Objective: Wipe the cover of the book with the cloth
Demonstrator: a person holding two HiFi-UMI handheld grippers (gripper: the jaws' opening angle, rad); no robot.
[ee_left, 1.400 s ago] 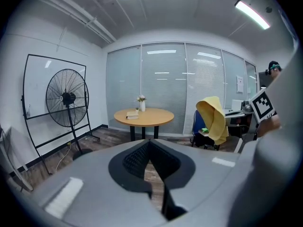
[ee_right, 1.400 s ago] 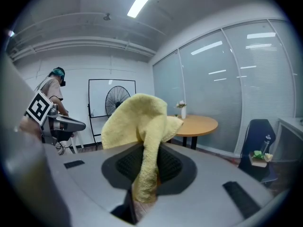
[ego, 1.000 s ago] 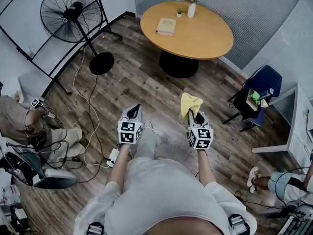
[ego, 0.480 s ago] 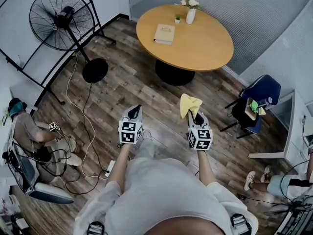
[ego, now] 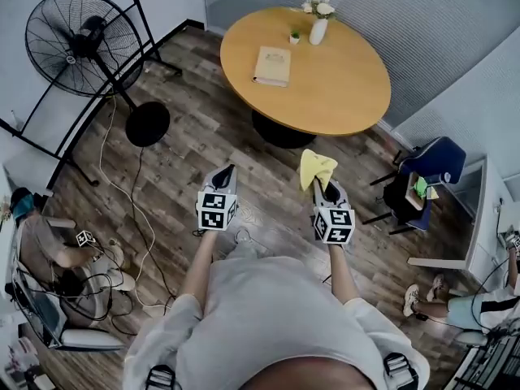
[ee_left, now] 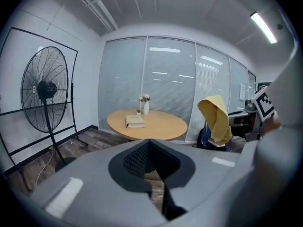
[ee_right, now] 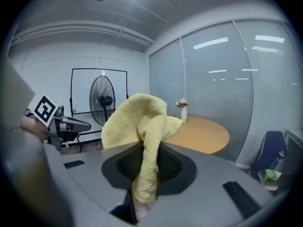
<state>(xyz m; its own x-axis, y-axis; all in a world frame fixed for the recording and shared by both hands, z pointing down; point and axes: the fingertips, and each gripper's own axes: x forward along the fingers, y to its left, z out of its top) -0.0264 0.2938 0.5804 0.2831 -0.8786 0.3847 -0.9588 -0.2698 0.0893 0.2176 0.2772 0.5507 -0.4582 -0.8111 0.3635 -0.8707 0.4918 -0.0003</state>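
A tan book (ego: 272, 65) (ee_left: 135, 121) lies flat on the round wooden table (ego: 341, 96) (ee_left: 165, 126), toward its left side. My right gripper (ego: 322, 187) (ee_right: 147, 174) is shut on a yellow cloth (ego: 315, 169) (ee_right: 142, 136), which bunches up above the jaws and also shows as a hanging fold (ee_left: 218, 122) in the left gripper view. My left gripper (ego: 225, 175) (ee_left: 150, 171) is shut and holds nothing. Both grippers are held out over the wood floor, well short of the table.
A white vase with flowers (ego: 319, 24) and a tiny plant pot (ego: 294, 36) stand at the table's far edge. A big standing fan (ego: 77, 43) is at the left, with cables on the floor. A blue chair (ego: 426, 177) is at the right. A seated person (ego: 49, 250) is at far left.
The table and book have come nearer and the view has shifted forward. Both grippers keep the same pose, the cloth still in the right one.
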